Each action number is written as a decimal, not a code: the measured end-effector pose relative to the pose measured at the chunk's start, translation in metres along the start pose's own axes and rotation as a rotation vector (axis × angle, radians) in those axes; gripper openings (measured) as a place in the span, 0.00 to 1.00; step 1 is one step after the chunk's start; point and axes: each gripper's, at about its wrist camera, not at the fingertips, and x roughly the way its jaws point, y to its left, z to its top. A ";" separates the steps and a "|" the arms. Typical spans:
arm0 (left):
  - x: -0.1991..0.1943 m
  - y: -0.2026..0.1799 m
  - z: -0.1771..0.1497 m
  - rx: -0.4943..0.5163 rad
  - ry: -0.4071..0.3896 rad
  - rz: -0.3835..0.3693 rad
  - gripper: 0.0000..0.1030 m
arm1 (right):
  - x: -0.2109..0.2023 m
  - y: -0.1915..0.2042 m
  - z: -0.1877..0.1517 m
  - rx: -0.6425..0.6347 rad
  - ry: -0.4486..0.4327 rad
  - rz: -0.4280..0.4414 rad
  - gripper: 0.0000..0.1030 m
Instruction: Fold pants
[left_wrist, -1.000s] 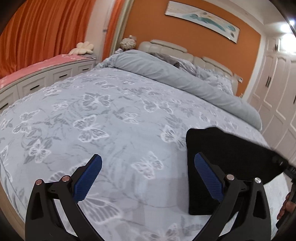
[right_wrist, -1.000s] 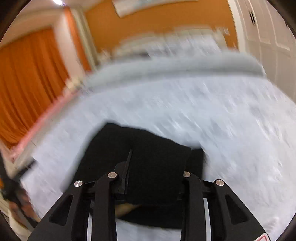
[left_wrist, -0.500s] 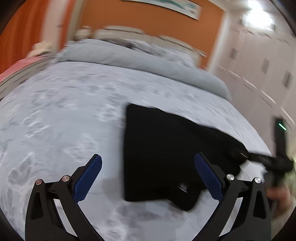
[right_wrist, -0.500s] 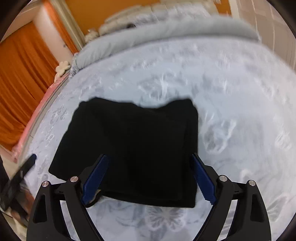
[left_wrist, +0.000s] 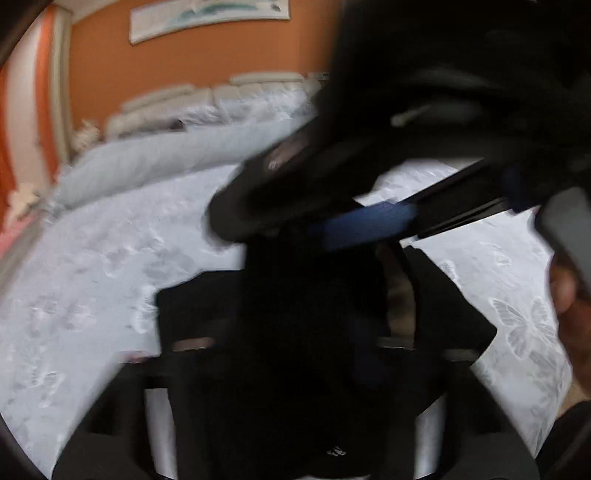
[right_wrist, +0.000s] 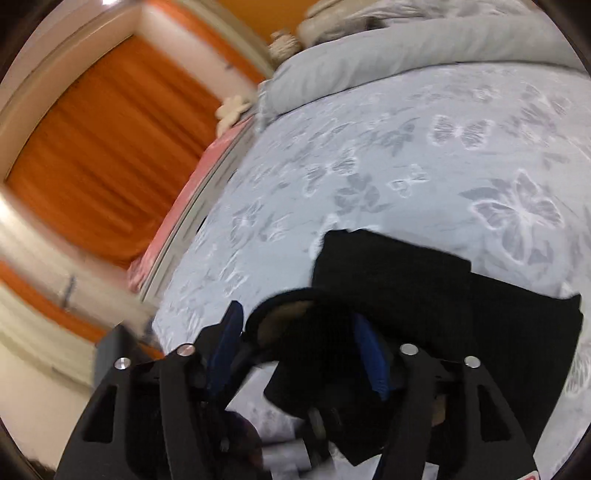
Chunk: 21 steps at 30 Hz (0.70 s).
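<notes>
The bed (right_wrist: 424, 155), under its butterfly-print cover, carries the black pants (right_wrist: 424, 280), folded into a compact block near the foot edge. From the pants, both tongs sit at that near edge. The right tongs (right_wrist: 299, 354) stand partly apart with a bunched fold of the pants between the blue pads. The left tongs (left_wrist: 291, 369) are too blurred to tell their state; neither hand looks clearly closer.

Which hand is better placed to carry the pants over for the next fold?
Probably the right. Its tongs have the raised edge of the black pants bunched between the blue pads. The left view is blurred and mostly blocked, so its grip is unclear.
</notes>
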 end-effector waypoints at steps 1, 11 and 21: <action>0.008 0.017 -0.001 -0.066 0.025 -0.004 0.22 | -0.008 -0.006 -0.003 0.020 -0.021 -0.004 0.63; -0.015 0.070 0.009 -0.204 -0.057 0.028 0.20 | 0.000 -0.064 -0.101 0.004 0.102 -0.256 0.85; -0.039 0.066 -0.003 -0.242 -0.092 0.066 0.34 | 0.006 -0.016 -0.094 -0.167 -0.012 -0.329 0.17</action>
